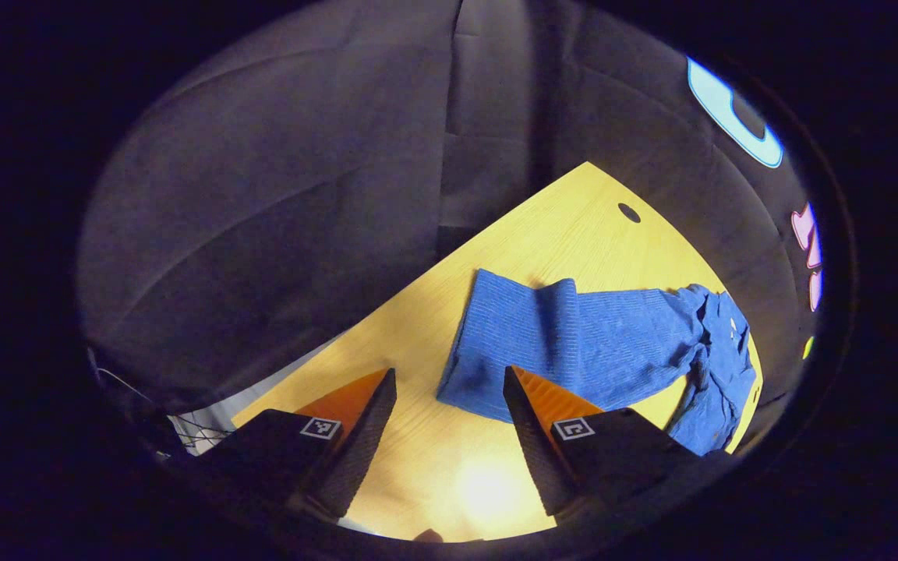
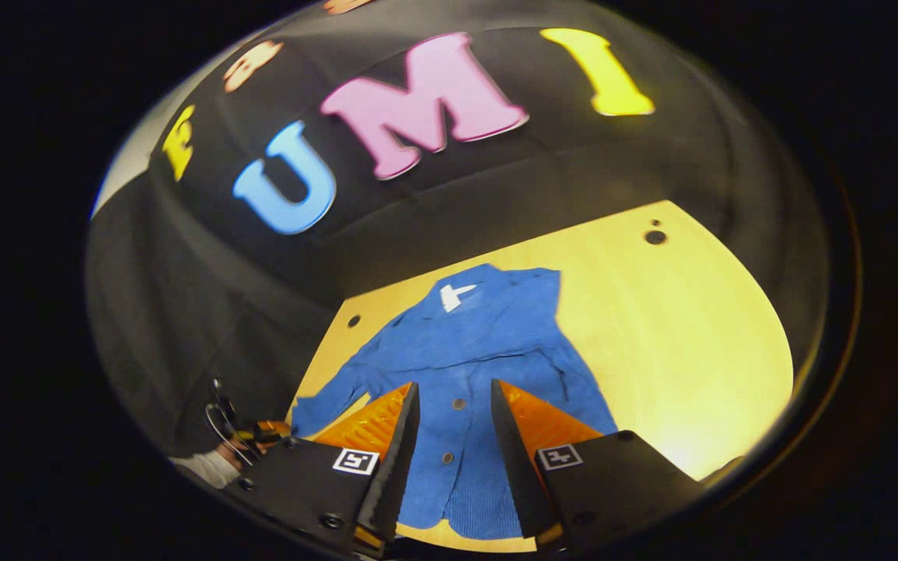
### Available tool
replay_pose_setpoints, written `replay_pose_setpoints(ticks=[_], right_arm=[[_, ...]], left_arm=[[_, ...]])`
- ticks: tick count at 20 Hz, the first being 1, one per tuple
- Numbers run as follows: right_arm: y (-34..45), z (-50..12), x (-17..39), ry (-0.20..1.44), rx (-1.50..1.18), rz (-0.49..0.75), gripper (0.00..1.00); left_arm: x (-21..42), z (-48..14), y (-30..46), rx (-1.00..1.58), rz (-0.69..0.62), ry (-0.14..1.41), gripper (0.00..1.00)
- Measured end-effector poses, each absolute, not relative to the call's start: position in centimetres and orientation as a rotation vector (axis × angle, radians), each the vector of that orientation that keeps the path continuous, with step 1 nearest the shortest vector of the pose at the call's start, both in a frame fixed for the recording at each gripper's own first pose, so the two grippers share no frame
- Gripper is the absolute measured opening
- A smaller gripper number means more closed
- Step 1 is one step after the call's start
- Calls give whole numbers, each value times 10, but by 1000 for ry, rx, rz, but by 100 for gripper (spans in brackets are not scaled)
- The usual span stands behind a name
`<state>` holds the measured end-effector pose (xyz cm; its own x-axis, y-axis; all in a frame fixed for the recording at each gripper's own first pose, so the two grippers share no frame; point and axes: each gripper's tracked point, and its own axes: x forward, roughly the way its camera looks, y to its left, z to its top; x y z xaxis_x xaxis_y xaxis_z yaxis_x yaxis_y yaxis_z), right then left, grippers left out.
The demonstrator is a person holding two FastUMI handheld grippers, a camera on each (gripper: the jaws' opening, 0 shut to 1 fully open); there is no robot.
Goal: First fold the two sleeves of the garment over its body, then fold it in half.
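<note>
Lying flat on a yellow wooden table [image 2: 675,327], a blue buttoned cardigan [image 2: 468,351] has one sleeve [image 1: 542,343] stretched out sideways. The left gripper [image 1: 449,382] hovers with fingers apart near that cuff. The right gripper [image 2: 453,393], fingers also apart, hangs over the buttons; its fingers hide part of the hem

Left gripper [image 1: 449,389], right gripper [image 2: 453,401]: black housings w/ square markers.
</note>
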<state>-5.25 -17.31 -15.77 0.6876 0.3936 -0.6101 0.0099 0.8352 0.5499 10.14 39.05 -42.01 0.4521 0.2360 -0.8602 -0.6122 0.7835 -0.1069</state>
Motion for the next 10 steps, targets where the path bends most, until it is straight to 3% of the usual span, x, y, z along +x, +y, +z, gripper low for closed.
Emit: replay_pose_setpoints(ticks=[4,6,8,9,10], right_arm=[[-198,-148,-65,767,553,167,59],[-196,-148,-65,767,544,181,59],[-191,-149,-68,785,539,196,60],[-187,-148,-70,790,541,204,60],[-183,-147,-70,795,543,214,60]], left_arm=[[104,-430,397,-258,528,1003,80],[115,-433,384,-163,433,1014,81],[117,-435,371,-90,361,1052,29],[115,-436,368,-50,348,1076,12],[123,-434,366,-32,317,1064,5]])
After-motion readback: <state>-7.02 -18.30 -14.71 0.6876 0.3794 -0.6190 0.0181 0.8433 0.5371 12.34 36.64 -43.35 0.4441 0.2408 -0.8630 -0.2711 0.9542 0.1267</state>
